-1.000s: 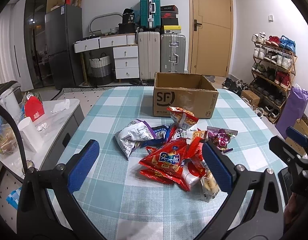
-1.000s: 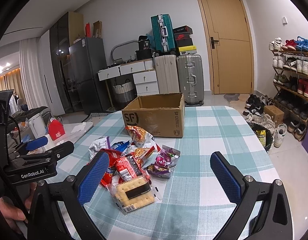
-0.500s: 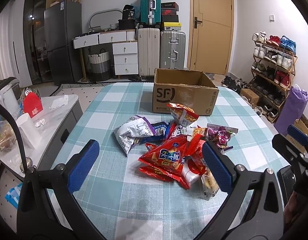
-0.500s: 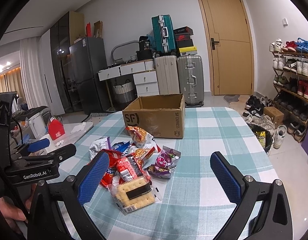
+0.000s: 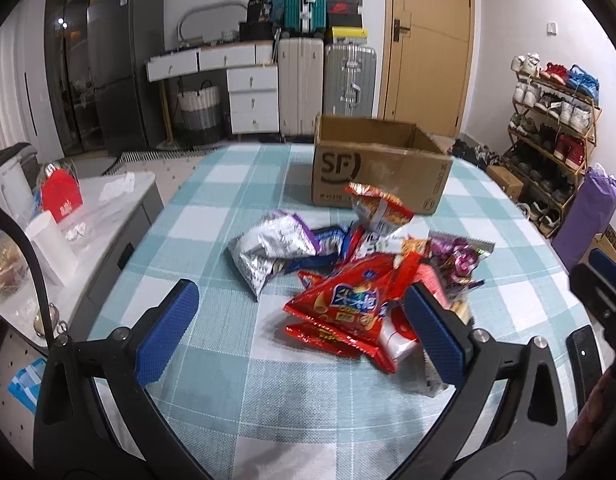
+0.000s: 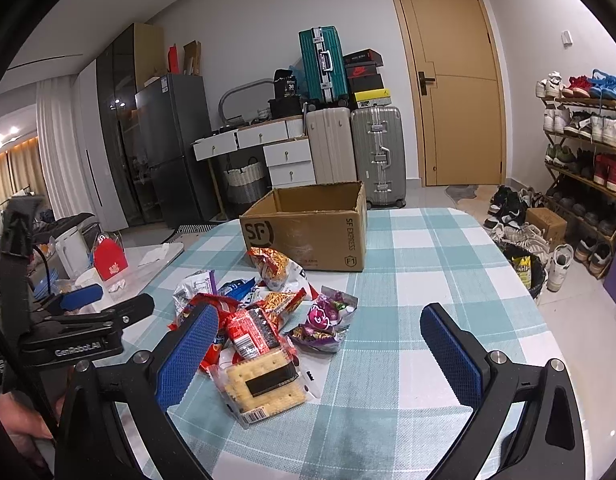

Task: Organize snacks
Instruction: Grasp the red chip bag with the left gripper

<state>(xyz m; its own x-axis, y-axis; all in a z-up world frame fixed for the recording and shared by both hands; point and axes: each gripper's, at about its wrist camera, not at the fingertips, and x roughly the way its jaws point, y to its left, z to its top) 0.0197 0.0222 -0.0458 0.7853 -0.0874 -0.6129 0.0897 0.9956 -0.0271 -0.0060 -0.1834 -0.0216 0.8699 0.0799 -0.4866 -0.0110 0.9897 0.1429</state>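
Observation:
A pile of snack packets lies mid-table: a big red chip bag (image 5: 344, 300), a silver bag (image 5: 267, 248), a purple candy bag (image 6: 326, 318), a cracker pack (image 6: 263, 388) and an orange noodle-snack bag (image 6: 273, 268). An open SF cardboard box (image 5: 380, 164) stands behind the pile; it also shows in the right wrist view (image 6: 308, 232). My left gripper (image 5: 299, 332) is open and empty, just in front of the red bag. My right gripper (image 6: 316, 354) is open and empty, over the pile's near right side.
The round table has a teal checked cloth (image 5: 227, 380). A white side counter (image 5: 87, 216) with a red box and kettle stands at the left. Suitcases, drawers and a door are behind; a shoe rack (image 6: 584, 152) is at the right.
The left gripper has moved forward and lower toward the snack pile. The right gripper has barely moved. Both stay open.

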